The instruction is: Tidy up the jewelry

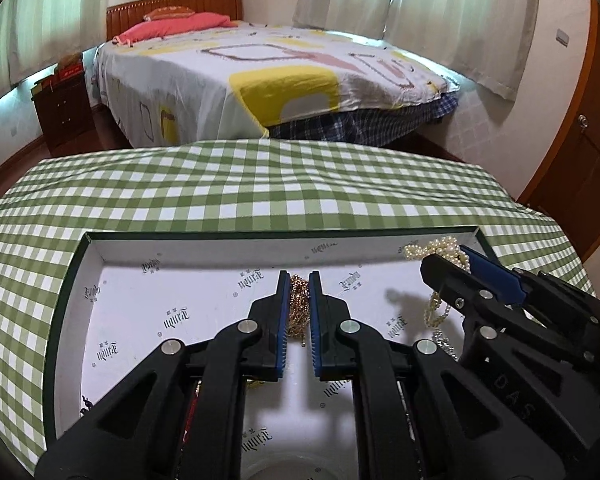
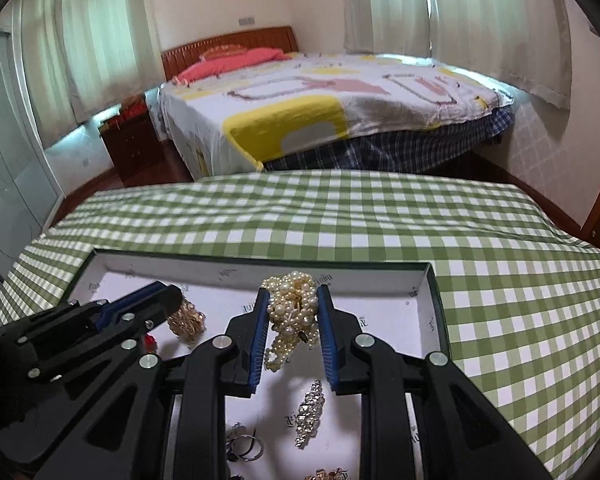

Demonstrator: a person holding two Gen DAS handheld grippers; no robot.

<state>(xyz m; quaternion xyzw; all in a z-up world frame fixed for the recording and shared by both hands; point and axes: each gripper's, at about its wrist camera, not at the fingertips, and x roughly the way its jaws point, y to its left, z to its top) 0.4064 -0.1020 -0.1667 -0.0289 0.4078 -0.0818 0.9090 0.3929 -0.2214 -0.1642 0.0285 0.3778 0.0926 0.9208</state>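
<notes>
A shallow white-lined box [image 1: 180, 252] with dark green walls lies on the checked table; it also shows in the right wrist view [image 2: 380, 280]. My left gripper [image 1: 299, 280] is shut on a gold chain [image 1: 297, 312] and holds it above the box floor. My right gripper [image 2: 292, 300] is shut on a bunch of pearl necklace [image 2: 292, 308], part of which hangs down. In the left wrist view the right gripper [image 1: 456, 258] holds the pearls [image 1: 436, 250] at the box's far right corner. In the right wrist view the left gripper [image 2: 168, 296] holds the gold chain [image 2: 186, 320].
A rhinestone clip [image 2: 310, 412], silver rings [image 2: 244, 448] and a gold piece [image 2: 324, 474] lie on the box floor near me. The green checked tablecloth [image 2: 500, 280] spreads right and beyond the box. A bed [image 1: 260, 72] stands behind the table.
</notes>
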